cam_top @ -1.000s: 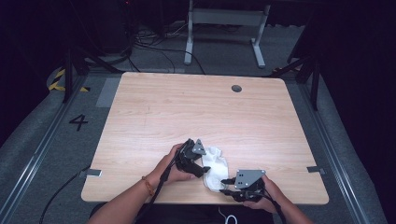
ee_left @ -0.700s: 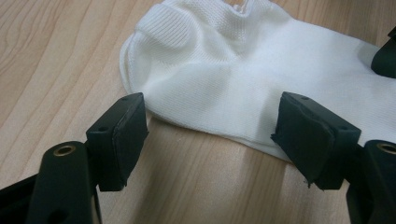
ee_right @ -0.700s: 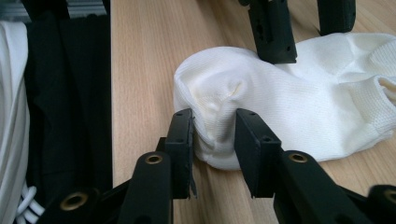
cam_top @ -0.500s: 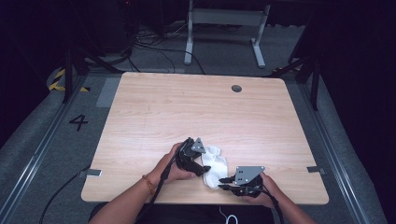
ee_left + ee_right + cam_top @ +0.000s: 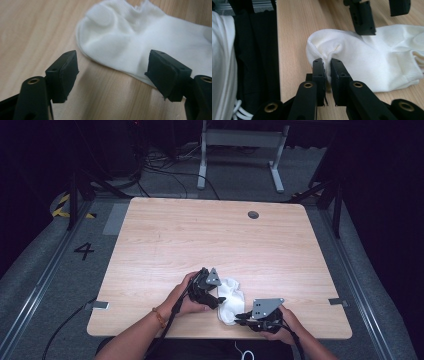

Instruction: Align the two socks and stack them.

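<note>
Two grippers are working on one white ankle sock (image 5: 231, 299), which is lying on the wooden table (image 5: 210, 240) near the edge on my side, at about 6 o'clock from the table's middle. In the high view, my left gripper (image 5: 212, 293) is sitting at 9 o'clock of the sock and my right gripper (image 5: 241, 316) at about 5 o'clock of it.

With the right gripper (image 5: 326, 65) I am pinching a fold of the sock (image 5: 367, 60) between the two jaws; they are pressed almost together, with only the thin cloth between them, and the fabric is bunching up above the tips. From its rounded shape, the end I am holding seems to be the toe, though I cannot be certain.

My left gripper (image 5: 113, 71) is spread wide and is holding nothing. It is hovering low over the table, and the curved edge of the sock (image 5: 140, 42) is lying just beyond the jaws, toward 12 o'clock in the left gripper view. One jaw is close to the cloth, the other is over bare wood.

I am judging that the step in hand is taking hold of the sock at two places, and only one hold is made. The next move is calling for the left gripper to go forward a little, so that both jaws are around the sock's edge, and then to close, while the right pinch is kept firm so that the cloth is not slipping out.
</note>
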Tool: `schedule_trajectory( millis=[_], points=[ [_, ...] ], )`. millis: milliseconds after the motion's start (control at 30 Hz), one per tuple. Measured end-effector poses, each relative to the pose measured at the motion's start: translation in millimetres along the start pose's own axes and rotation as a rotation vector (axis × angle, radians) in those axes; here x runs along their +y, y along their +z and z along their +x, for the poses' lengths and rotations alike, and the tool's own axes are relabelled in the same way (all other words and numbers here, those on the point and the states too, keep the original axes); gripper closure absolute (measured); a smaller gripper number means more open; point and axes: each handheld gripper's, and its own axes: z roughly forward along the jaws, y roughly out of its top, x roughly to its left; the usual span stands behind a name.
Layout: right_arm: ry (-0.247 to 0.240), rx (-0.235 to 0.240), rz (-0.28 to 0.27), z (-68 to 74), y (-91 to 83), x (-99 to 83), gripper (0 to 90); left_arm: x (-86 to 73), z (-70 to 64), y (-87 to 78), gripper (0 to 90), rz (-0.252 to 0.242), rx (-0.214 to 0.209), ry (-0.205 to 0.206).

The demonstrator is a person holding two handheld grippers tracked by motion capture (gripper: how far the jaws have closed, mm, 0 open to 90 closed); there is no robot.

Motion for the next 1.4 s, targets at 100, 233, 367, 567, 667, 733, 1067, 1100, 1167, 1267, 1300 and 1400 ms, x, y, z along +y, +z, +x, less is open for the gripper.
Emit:
schedule_trajectory(
  millis=[100,233,367,567,667,733,1067,1100,1167,1267,1300,1400],
  points=[
    [0.002,0.007,-0.008,4.4,-3.4,3.3,82.8,1.9,-2.8,-0.7,26.1,0.000,0.017,0.020],
    [-0.002,0.005,-0.020,9.1,-6.6,9.3,82.7,-0.4,-4.0,8.3,26.8,0.057,0.024,0.036],
    [0.004,0.000,-0.048,9.5,-8.8,13.1,82.6,-1.4,-2.5,9.6,27.8,0.045,0.000,0.042],
    [0.030,-0.021,-0.090,5.0,-10.5,16.7,82.8,-3.8,1.1,10.7,28.2,0.035,-0.029,0.022],
    [0.047,-0.028,-0.114,1.1,-11.8,18.5,83.0,-3.8,0.7,10.8,28.2,0.034,-0.030,0.026],
    [0.058,-0.034,-0.126,-1.1,-12.7,19.0,83.1,-3.8,0.4,11.2,28.2,0.031,-0.035,0.023],
    [0.089,-0.046,-0.149,-0.9,-27.7,14.7,83.6,1.3,-17.7,14.9,28.2,0.029,-0.081,0.086],
    [0.093,-0.052,-0.154,-1.6,-29.7,13.7,83.6,1.5,-19.2,14.8,28.3,0.028,-0.078,0.089],
    [0.100,-0.057,-0.158,-3.0,-31.1,12.8,83.7,2.6,-19.0,13.7,28.3,0.031,-0.078,0.096],
    [0.105,-0.060,-0.159,-4.1,-30.9,12.4,83.7,2.6,-12.8,7.8,27.8,0.008,-0.044,0.080],
    [0.106,-0.060,-0.158,-4.2,-30.8,12.5,83.8,2.4,-9.6,4.0,27.8,-0.002,-0.030,0.074],
    [0.109,-0.060,-0.156,-3.9,-30.6,13.2,83.7,0.9,-4.3,-0.7,27.9,-0.009,-0.016,0.055]
  ],
)
